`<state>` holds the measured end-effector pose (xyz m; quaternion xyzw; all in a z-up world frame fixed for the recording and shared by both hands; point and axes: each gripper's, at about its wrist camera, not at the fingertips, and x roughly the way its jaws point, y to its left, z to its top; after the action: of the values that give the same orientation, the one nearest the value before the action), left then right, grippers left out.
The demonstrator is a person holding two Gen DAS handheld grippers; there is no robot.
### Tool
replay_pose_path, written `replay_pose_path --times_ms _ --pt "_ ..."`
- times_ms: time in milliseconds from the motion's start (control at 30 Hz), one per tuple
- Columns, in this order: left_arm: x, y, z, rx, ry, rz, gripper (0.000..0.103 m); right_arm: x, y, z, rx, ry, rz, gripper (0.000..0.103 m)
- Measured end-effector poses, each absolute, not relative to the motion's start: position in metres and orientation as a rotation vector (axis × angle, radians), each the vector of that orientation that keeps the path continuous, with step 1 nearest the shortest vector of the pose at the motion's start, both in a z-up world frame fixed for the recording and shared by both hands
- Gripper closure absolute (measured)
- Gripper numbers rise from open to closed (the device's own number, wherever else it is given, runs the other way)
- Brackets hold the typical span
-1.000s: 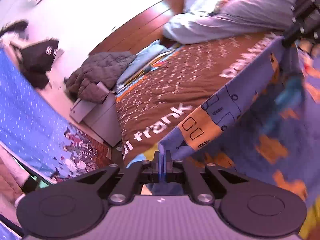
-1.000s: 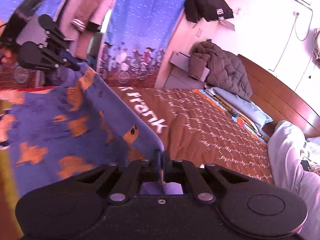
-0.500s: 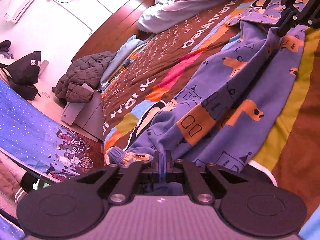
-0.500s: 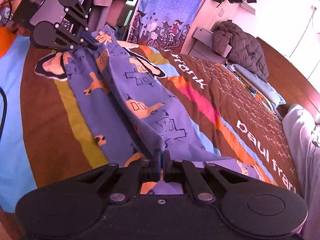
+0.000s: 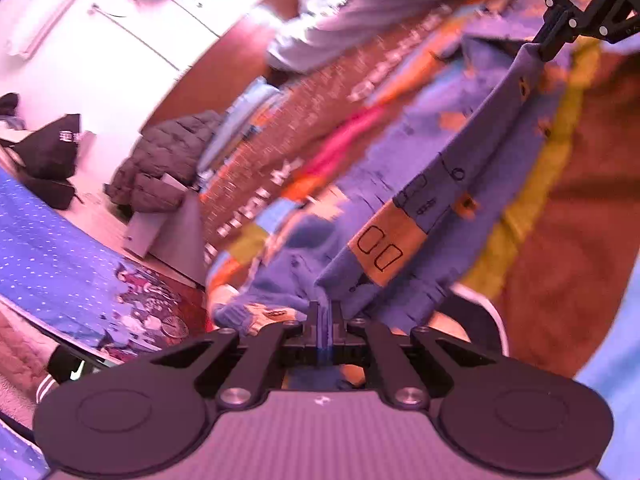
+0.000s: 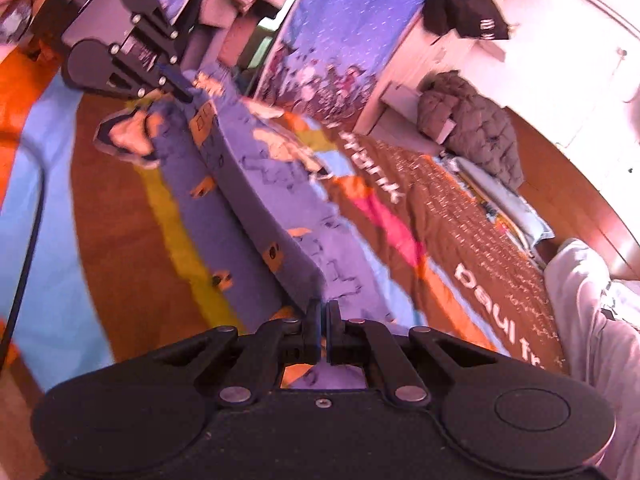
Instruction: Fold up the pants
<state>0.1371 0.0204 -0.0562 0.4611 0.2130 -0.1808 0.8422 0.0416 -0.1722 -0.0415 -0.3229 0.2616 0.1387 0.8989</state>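
Note:
Purple pants point(image 5: 460, 168) printed with orange shapes lie along the striped brown bedspread point(image 5: 580, 240), one folded edge pulled taut between my two grippers. Low in the left wrist view, my left gripper point(image 5: 325, 308) is shut on one end of the cloth. The right gripper point(image 5: 548, 46) pinches the other end at the top right. In the right wrist view the pants point(image 6: 248, 184) run from my right gripper point(image 6: 324, 308), shut on the fabric, up to the left gripper point(image 6: 184, 94) at the upper left. The bedspread point(image 6: 440, 220) shows on both sides.
A dark puffy jacket point(image 6: 472, 128) lies on a grey nightstand point(image 5: 168, 232) beside the bed. A black bag point(image 6: 468, 12) hangs on the wall, next to a blue curtain point(image 6: 340, 20). Grey bedding point(image 6: 580, 300) is heaped by the wooden headboard. A black cable point(image 6: 28, 240) crosses the bed's left side.
Both grippers have come down with the pants. The cloth hung in the air a second ago and now lies stretched over the bedspread. Both grips have held.

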Motion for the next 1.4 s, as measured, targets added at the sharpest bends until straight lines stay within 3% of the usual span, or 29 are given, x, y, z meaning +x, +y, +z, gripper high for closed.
replay_pose_path --times_ms 133,200,267,467,633,733,800,833,1067,1133,1167,1200,1233,1267,1333,1400 --pt "0.140 0.022 -0.055 0.967 0.499 -0.409 0.090 0.048 -0.167 -0.053 -0.668 0.609 0.294 0.101" --pt "0.143 0.030 -0.046 0.909 0.539 -0.425 0.071 0.046 -0.169 -0.048 -0.648 0.610 0.295 0.090" --pt "0.149 0.043 -0.033 0.818 0.599 -0.425 0.061 0.041 -0.170 -0.042 -0.642 0.599 0.293 0.082" --pt "0.175 0.086 -0.002 0.362 0.845 -0.370 0.060 0.035 -0.162 -0.041 -0.687 0.593 0.333 0.075" --pt "0.206 0.116 -0.007 0.011 0.956 -0.305 0.050 0.043 -0.142 -0.053 -0.764 0.599 0.385 0.072" --pt "0.213 0.126 -0.009 -0.084 0.947 -0.274 0.044 0.046 -0.135 -0.055 -0.787 0.598 0.403 0.072" --pt "0.214 0.129 -0.006 -0.102 0.915 -0.265 0.025 0.046 -0.133 -0.054 -0.796 0.589 0.408 0.069" --pt "0.215 0.130 -0.005 -0.109 0.910 -0.258 0.021 0.047 -0.134 -0.055 -0.795 0.589 0.408 0.069" --pt "0.230 0.138 -0.019 -0.212 0.995 -0.136 0.013 0.049 -0.133 -0.061 -0.826 0.581 0.394 0.063" --pt "0.233 0.143 -0.029 -0.270 1.002 -0.083 0.018 0.051 -0.129 -0.065 -0.848 0.577 0.392 0.064" --pt "0.234 0.143 -0.032 -0.289 0.991 -0.052 0.032 0.051 -0.126 -0.067 -0.869 0.572 0.394 0.066" --pt "0.235 0.142 -0.033 -0.293 0.977 -0.019 0.059 0.051 -0.123 -0.070 -0.901 0.564 0.393 0.066" --pt "0.236 0.141 -0.032 -0.299 0.970 -0.005 0.070 0.051 -0.121 -0.071 -0.927 0.557 0.390 0.067" --pt "0.236 0.141 -0.032 -0.328 0.968 -0.007 0.089 0.052 -0.120 -0.072 -0.942 0.558 0.393 0.074" --pt "0.232 0.144 -0.026 -0.401 0.945 -0.005 0.095 0.058 -0.118 -0.075 -0.967 0.568 0.377 0.099" --pt "0.225 0.144 -0.016 -0.411 0.898 0.013 0.097 0.060 -0.120 -0.073 -0.948 0.560 0.380 0.102"
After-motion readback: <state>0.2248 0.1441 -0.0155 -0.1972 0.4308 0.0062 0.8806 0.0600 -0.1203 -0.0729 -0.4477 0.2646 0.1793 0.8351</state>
